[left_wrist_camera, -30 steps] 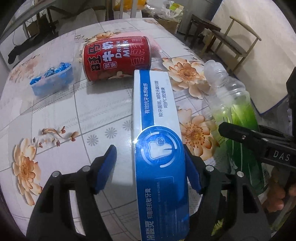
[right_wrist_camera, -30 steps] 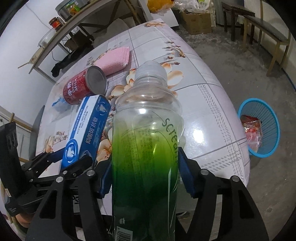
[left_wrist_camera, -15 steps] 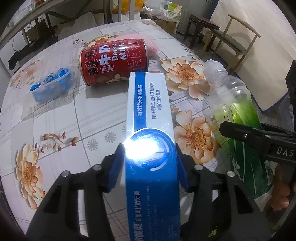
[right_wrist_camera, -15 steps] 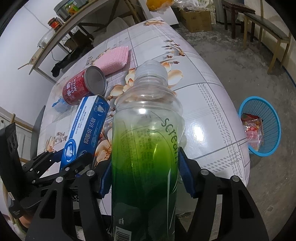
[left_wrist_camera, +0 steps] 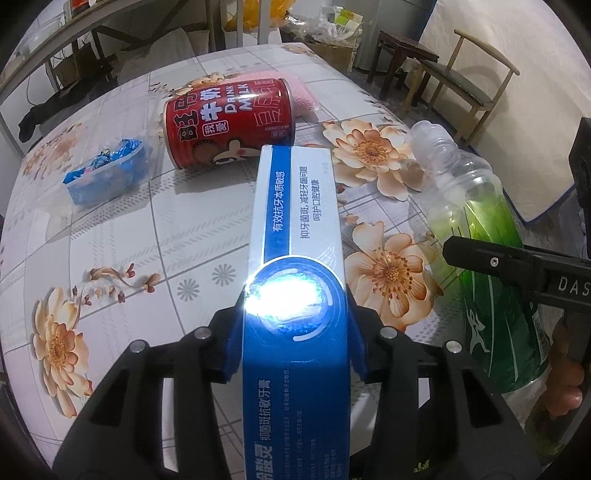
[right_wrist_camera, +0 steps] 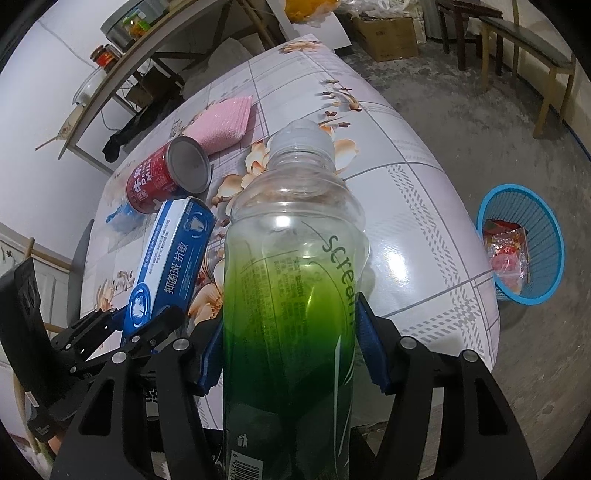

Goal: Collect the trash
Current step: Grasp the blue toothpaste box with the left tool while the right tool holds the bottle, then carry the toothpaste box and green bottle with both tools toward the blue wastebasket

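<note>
My left gripper (left_wrist_camera: 293,336) is shut on a blue and white toothpaste box (left_wrist_camera: 297,236), held above the floral table; it also shows in the right wrist view (right_wrist_camera: 170,258). My right gripper (right_wrist_camera: 290,343) is shut on a green plastic bottle (right_wrist_camera: 291,288), which shows at the right of the left wrist view (left_wrist_camera: 480,229). A red milk can (left_wrist_camera: 229,122) lies on its side on the table beyond the box. A clear tub of blue wrappers (left_wrist_camera: 105,173) sits to its left.
A pink cloth (right_wrist_camera: 223,123) lies behind the can. A blue waste basket (right_wrist_camera: 524,247) holding red wrappers stands on the floor right of the table (right_wrist_camera: 406,206). Wooden chairs (left_wrist_camera: 465,81) and a cardboard box (right_wrist_camera: 388,26) stand beyond.
My left gripper has closed from open onto the toothpaste box and lifted it slightly. The right gripper still holds the bottle, nearly unmoved.
</note>
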The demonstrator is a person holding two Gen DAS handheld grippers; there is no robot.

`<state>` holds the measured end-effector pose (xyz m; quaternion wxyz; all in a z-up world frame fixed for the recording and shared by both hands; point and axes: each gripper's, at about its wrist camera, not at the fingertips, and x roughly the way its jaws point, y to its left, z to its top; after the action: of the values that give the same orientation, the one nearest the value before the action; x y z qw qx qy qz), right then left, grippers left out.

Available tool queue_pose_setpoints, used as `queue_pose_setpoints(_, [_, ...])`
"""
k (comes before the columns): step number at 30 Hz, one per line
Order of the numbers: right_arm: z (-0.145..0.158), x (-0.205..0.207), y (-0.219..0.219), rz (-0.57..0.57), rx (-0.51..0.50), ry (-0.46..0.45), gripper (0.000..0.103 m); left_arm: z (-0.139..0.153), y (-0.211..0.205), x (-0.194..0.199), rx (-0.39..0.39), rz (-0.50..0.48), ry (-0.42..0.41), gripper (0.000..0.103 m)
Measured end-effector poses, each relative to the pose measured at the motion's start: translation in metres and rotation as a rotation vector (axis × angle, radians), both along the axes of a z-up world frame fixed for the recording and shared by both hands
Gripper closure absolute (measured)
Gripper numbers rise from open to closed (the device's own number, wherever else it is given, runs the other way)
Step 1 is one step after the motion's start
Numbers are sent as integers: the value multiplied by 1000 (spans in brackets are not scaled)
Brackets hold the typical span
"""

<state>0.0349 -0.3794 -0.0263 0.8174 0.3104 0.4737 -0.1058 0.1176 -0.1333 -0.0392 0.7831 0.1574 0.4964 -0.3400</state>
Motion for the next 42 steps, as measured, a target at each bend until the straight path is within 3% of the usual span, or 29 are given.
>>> queue_pose_setpoints(21, [2,-5,0,-13,21,-13,43,13,6,-11,-41,-18,-26,59])
queue_pose_setpoints(35, [15,-24,-9,-38,57,-82,43,30,6,-24,-84,-39,-32,60])
queue_pose_setpoints(42, [22,-51,-31,-107,75,-132,43,41,-9,-35,-115,-84,-21,60])
